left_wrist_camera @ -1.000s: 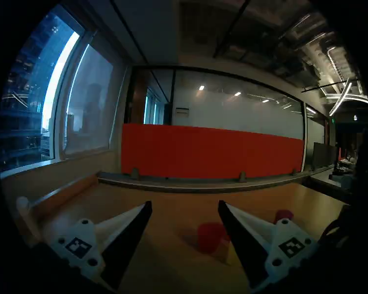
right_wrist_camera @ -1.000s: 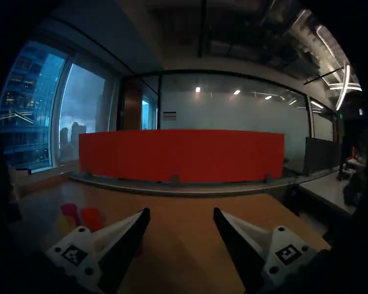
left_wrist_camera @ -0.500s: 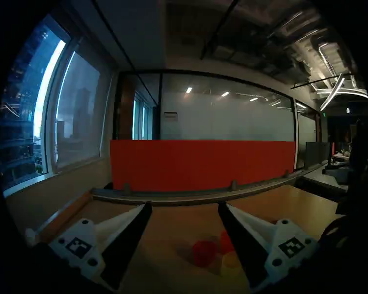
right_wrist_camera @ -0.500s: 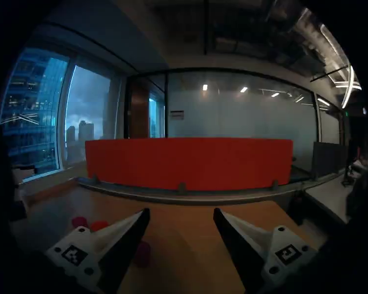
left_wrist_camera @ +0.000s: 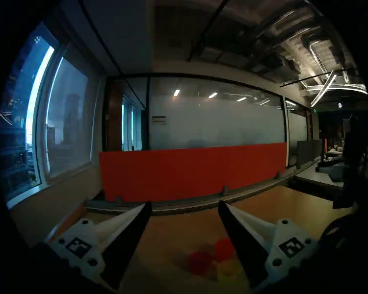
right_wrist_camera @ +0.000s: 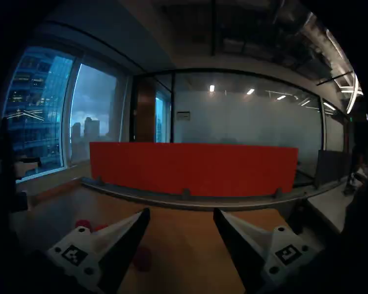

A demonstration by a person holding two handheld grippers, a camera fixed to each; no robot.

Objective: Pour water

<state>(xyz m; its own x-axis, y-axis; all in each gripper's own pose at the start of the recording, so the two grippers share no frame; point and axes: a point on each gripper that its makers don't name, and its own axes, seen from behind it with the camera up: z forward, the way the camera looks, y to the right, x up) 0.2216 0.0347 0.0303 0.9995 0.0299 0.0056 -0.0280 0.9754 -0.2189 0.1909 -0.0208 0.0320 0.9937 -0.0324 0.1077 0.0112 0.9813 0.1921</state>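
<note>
Two red cups (left_wrist_camera: 200, 262) and a yellow cup (left_wrist_camera: 230, 269) are seen clustered on the tabletop (left_wrist_camera: 174, 235), just ahead of the left hand-held gripper (left_wrist_camera: 184, 203), nearer its right finger. Its fingers are spread wide, with nothing held. A dark red cup (right_wrist_camera: 142, 257) is seen just beside the left finger of the right hand-held gripper (right_wrist_camera: 180, 210), likewise spread and empty. An orange partition (right_wrist_camera: 194, 169) is seen beyond.
</note>
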